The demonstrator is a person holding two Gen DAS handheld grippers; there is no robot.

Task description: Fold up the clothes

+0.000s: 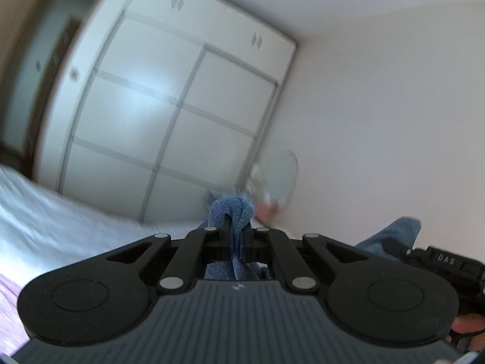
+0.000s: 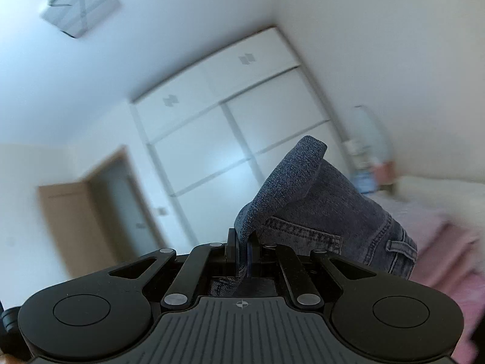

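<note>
Closest in, the left gripper [image 1: 235,236] had its two jaws pinched hard together on a bunched fold of blue denim, and the cloth poked up above the tips and hung down behind them. At the right edge of that view the other tool's black body [image 1: 445,261] showed, with part of a hand [image 1: 466,324] on its handle and more denim rising behind it.

Over on the right, same story: the right gripper [image 2: 241,244] was clamped tight on the jeans [image 2: 318,200], jaws closed with only fabric between them. From there the jeans humped up and draped away to the right, stitched seam and belt loop [image 2: 400,247] facing the camera. So the garment was held up in the air by both grippers, clear of the bed.

Beyond the jeans, the bed with its pink cover [image 2: 448,242] ran off toward the right edge of the right view; in the left view its pale, blurred covering filled the lower left.

Further back stood a white wardrobe [image 1: 169,97] with sliding doors, some blurred items in the corner beside it that could not be made out, and a brown door [image 2: 69,227] standing open. Up top, a square ceiling light [image 2: 80,4].
</note>
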